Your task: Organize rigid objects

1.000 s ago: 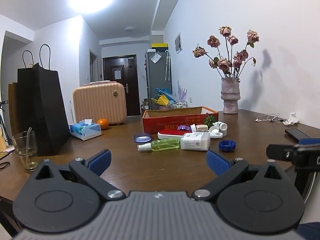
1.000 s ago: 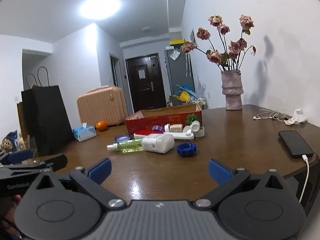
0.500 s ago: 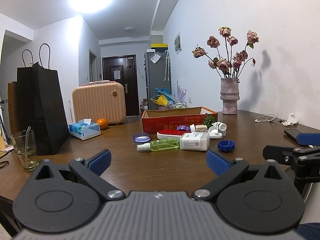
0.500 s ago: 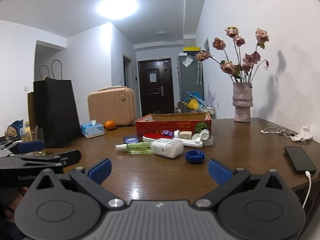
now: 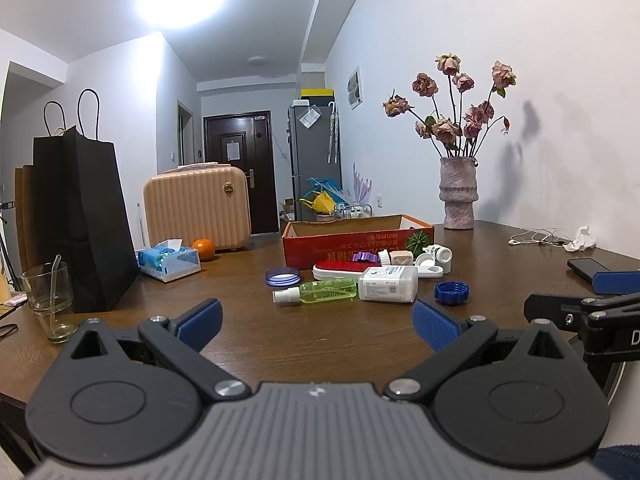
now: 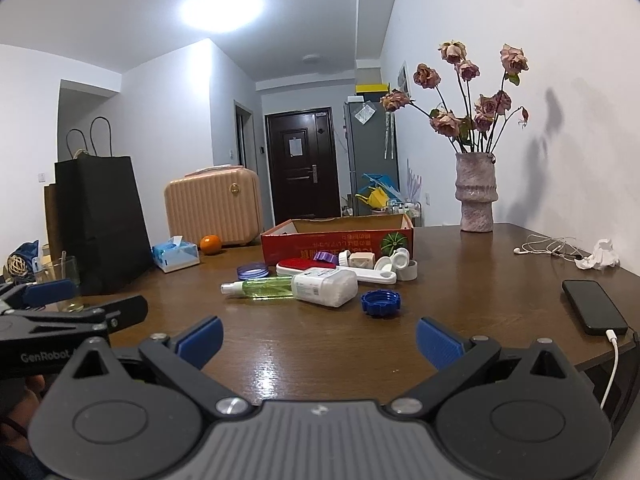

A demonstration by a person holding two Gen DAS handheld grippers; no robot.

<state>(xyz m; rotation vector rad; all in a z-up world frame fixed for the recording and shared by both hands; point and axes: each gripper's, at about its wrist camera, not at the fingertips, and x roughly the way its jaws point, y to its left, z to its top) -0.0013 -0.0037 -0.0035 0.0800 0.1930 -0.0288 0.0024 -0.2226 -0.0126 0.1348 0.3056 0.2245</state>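
A red cardboard box stands open on the brown table. In front of it lie a green spray bottle, a white bottle, a blue cap, a purple ring lid, a red-and-white brush and several small white caps. My left gripper is open and empty, short of the pile. My right gripper is open and empty, also short of it.
A black paper bag, a glass, a tissue box, an orange and a peach case stand at left. A vase of roses, earphones and a charging phone are at right.
Both grippers have shifted slightly; the right wrist view has swung a little to the right and levelled. Both stay open. Nothing on the table has moved.
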